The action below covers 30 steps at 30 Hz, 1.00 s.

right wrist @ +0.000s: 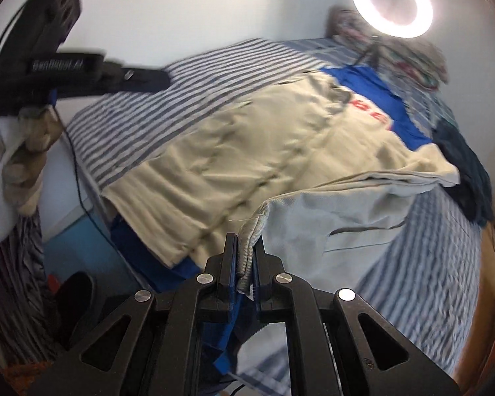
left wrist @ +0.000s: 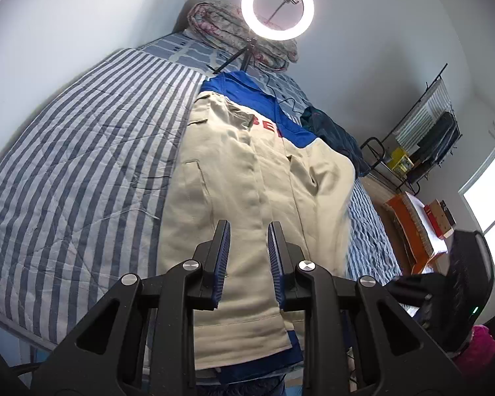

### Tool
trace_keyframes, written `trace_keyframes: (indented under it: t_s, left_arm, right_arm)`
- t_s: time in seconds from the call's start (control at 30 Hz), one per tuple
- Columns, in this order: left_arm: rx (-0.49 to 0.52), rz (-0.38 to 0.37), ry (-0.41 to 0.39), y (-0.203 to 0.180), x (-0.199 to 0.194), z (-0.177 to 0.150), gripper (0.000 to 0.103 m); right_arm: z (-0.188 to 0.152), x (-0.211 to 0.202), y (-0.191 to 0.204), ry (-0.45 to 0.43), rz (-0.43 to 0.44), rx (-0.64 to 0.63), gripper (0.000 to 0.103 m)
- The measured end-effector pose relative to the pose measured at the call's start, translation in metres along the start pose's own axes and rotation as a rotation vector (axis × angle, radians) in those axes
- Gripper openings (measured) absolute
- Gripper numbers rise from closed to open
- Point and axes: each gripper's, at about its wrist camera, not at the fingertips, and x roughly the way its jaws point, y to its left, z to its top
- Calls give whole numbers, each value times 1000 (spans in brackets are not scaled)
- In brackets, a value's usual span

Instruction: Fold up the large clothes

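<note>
Right gripper (right wrist: 245, 257) is clamped narrow on a bunched edge of the beige jacket (left wrist: 247, 178), which lies lengthwise down the striped bed (left wrist: 82, 171) with a blue garment (left wrist: 247, 89) under it, while the left gripper (left wrist: 249, 254) hangs above the near hem with its jaws apart and nothing between them. Judging by the flap lifted on the right side, the step in hand looks like folding that side over the middle; the next move calls for carrying the pinched edge leftward and laying it flat, perhaps with the free gripper steadying the cloth. Farther off, a dark garment (left wrist: 333, 132) lies just beside the jacket's right shoulder and could snag, and the ring light (left wrist: 277, 6) with its cable (left wrist: 280, 99) stands at the far end near a rolled quilt (left wrist: 221, 23)
</note>
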Motion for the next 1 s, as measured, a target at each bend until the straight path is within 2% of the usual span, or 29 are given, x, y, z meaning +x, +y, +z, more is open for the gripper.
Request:
trace_keyframes:
  t_s: [0.17, 0.27, 0.43, 0.47, 0.5, 0.57, 0.73, 0.8, 1.0]
  left_arm:
    - [-35, 12, 5, 15, 1, -1, 22]
    - [-69, 2, 41, 24, 9, -3, 22]
    - [-74, -43, 107, 20, 26, -12, 22]
    - [-73, -52, 116, 17, 29, -13, 29]
    - [-69, -65, 129, 13, 33, -15, 41]
    - [-66, -87, 152, 7, 40, -19, 49]
    - [-46, -115, 275, -12, 75, -37, 49]
    - [-37, -117, 306, -17, 86, -43, 49]
    - [-47, -124, 376, -25, 114, -53, 49]
  right_arm:
    - [3, 45, 34, 91, 63, -108, 6]
    - [3, 52, 35, 100, 90, -95, 7]
    - [-1, 39, 21, 78, 235, -12, 25]
    - [-3, 33, 15, 63, 275, 15, 29]
    - [-6, 26, 9, 44, 304, 43, 31]
    - [-11, 15, -1, 11, 328, 87, 33]
    - [-22, -1, -53, -56, 297, 227, 40]
    - [-23, 1, -75, -71, 271, 283, 45]
    - [-18, 12, -141, -130, 220, 443, 47]
